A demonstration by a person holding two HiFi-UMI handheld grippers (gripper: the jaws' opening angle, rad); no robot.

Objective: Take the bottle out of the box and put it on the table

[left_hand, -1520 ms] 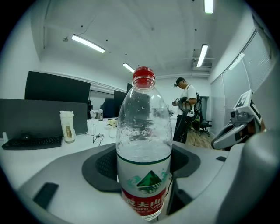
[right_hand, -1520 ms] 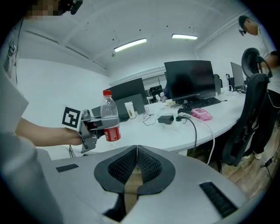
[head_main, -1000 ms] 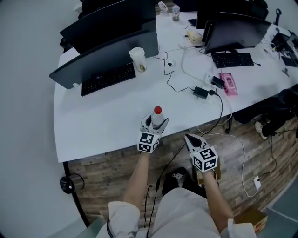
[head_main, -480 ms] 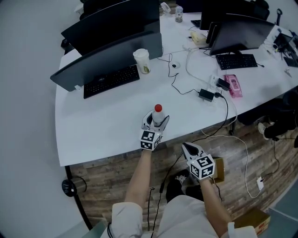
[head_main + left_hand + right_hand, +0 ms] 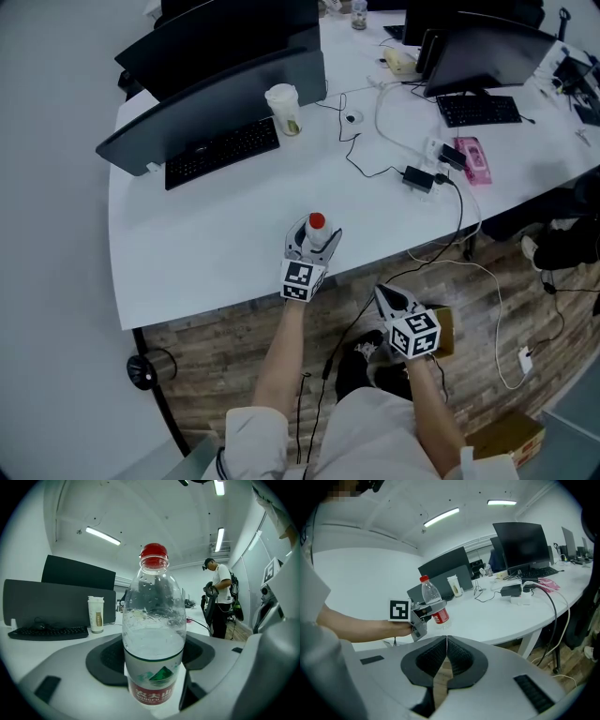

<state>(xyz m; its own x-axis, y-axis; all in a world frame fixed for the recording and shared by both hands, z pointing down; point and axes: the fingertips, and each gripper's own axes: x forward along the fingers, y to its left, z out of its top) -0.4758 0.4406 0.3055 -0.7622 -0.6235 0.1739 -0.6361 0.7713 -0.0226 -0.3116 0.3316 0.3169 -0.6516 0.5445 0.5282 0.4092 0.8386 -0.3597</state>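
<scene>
Holding position is barely changed from half a second ago: the bottle [image 5: 153, 634] is still clamped upright in the left gripper [image 5: 313, 240], above the table [image 5: 206, 244] near its front edge. The right gripper [image 5: 384, 298] is shifted slightly down, jaws pressed together with nothing between. A cardboard box [image 5: 443, 330] is seen just beside it; contents hidden. The bottle is part-filled with clear liquid, red cap on.

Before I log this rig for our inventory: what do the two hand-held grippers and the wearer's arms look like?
The left hand-held gripper and right hand-held gripper share light grey moulded bodies with black ribbed pads. Each carries a white cube printed with black square markers. The person's pale sleeves end above the elbows.
</scene>
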